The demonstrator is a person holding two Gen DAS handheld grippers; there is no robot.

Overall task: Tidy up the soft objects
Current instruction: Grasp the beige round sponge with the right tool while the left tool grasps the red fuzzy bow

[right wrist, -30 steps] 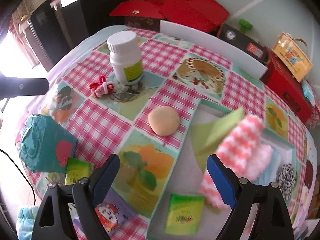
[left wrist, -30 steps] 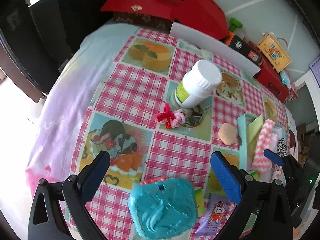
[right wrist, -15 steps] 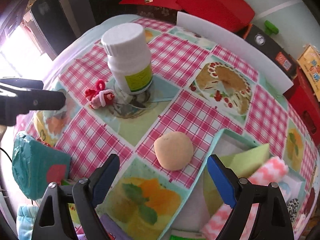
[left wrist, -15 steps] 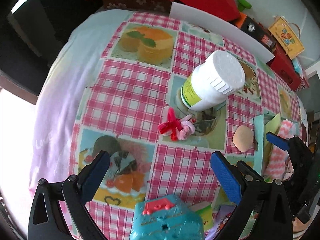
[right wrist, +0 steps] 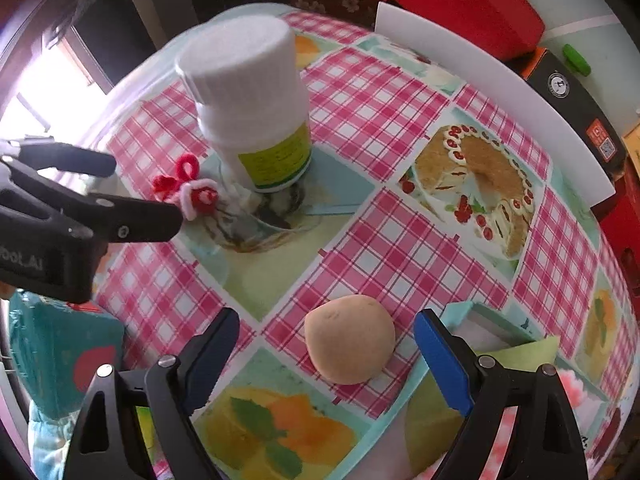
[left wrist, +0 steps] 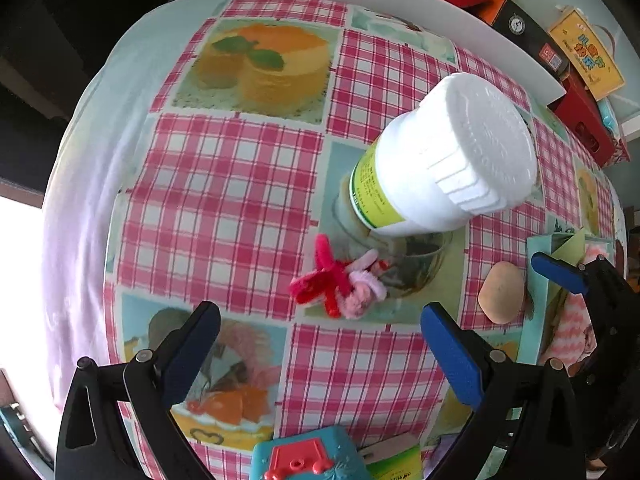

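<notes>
A red and pink pipe-cleaner flower [left wrist: 340,282] lies on the checked tablecloth just ahead of my open, empty left gripper [left wrist: 320,322]; it also shows in the right wrist view [right wrist: 188,188]. A tan soft bun [right wrist: 350,344] lies between the open jaws of my right gripper [right wrist: 326,334], empty, and shows in the left wrist view [left wrist: 502,296]. A light-blue tray [left wrist: 536,280] at the right holds a pink chevron cloth [left wrist: 568,332] and a green sheet [right wrist: 524,354].
A white pill bottle [left wrist: 436,168] stands just behind the flower. A teal toy case [left wrist: 308,456] and green packet [left wrist: 396,464] lie near the front edge. A white board [right wrist: 496,92] and red boxes [right wrist: 460,4] line the far side.
Both grippers moved forward and lower. The left one closed in on the pipe-cleaner flower; the right one came up around the bun. Both stayed open.
</notes>
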